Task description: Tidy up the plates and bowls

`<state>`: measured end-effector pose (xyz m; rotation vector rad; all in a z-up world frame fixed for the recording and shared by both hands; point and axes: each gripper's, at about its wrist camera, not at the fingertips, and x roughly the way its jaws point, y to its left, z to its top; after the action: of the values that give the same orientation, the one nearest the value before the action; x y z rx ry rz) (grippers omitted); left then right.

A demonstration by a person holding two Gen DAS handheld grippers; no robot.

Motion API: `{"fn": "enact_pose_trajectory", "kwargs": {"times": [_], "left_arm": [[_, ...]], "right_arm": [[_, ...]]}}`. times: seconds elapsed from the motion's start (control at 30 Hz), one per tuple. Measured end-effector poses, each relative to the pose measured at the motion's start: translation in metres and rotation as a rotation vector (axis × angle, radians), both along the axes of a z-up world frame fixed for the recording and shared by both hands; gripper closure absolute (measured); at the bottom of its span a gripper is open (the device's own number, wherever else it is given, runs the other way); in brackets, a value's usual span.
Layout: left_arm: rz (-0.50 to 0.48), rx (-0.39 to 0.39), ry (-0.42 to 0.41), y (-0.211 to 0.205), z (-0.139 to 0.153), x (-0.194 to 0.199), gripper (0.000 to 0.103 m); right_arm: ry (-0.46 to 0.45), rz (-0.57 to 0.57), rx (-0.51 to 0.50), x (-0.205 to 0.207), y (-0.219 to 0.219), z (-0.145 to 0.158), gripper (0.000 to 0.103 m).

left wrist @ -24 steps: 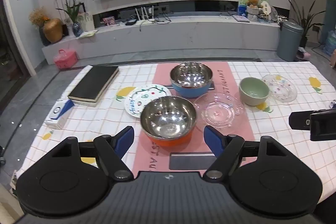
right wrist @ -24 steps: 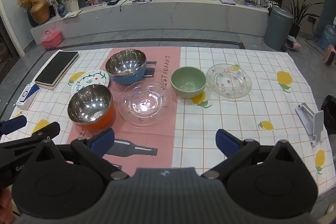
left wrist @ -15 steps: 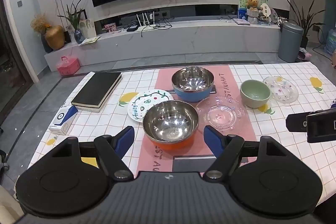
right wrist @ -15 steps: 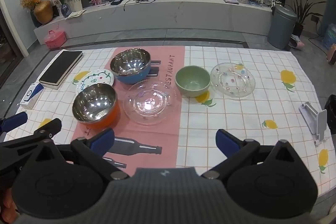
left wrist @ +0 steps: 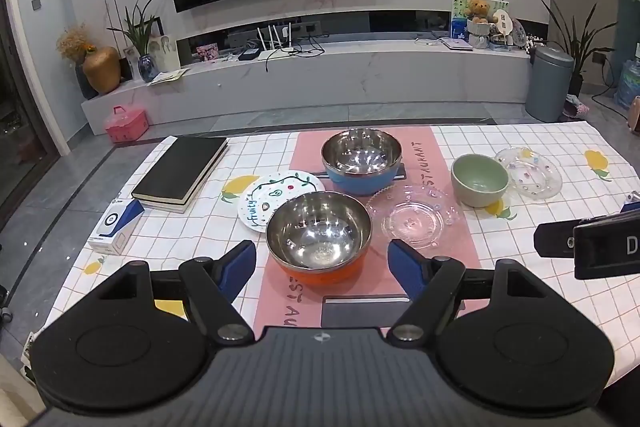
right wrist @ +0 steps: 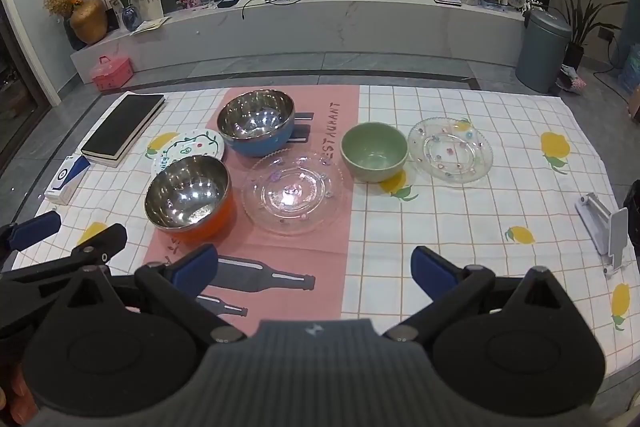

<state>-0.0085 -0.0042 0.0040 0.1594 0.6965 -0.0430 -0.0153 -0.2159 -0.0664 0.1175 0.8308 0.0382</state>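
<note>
On the checked tablecloth stand an orange steel bowl [left wrist: 319, 237] [right wrist: 189, 197], a blue steel bowl [left wrist: 361, 161] [right wrist: 256, 121] behind it, and a green ceramic bowl [left wrist: 479, 179] [right wrist: 374, 151]. A white painted plate [left wrist: 276, 195] [right wrist: 188, 147] lies partly behind the orange bowl. A clear glass plate [left wrist: 414, 217] [right wrist: 294, 193] lies on the pink mat, another [left wrist: 529, 173] [right wrist: 450, 149] right of the green bowl. My left gripper [left wrist: 322, 263] is open and empty just before the orange bowl. My right gripper [right wrist: 314, 265] is open and empty, near the table's front.
A black book [left wrist: 182, 167] and a small blue-white box [left wrist: 116, 225] lie at the left. A white phone stand [right wrist: 604, 227] sits at the right edge. The pink mat [right wrist: 280, 259] runs down the table's middle. The right gripper's side shows in the left wrist view [left wrist: 592, 243].
Both cameras have tilted up and drawn back a little, so the dishes sit lower and nearer in view. Nothing on the table has moved. Both grippers stay open.
</note>
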Motion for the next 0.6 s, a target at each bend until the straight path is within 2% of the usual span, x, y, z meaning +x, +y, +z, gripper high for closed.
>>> {"fn": "enact_pose_trajectory", "kwargs": {"times": [0.6], "left_arm": [[-0.006,-0.009,-0.012,-0.0037,0.0062,-0.0029,0.015]], "right_arm": [[-0.017,-0.014,0.0,-0.006,-0.0049,0.0071,0.003]]}}
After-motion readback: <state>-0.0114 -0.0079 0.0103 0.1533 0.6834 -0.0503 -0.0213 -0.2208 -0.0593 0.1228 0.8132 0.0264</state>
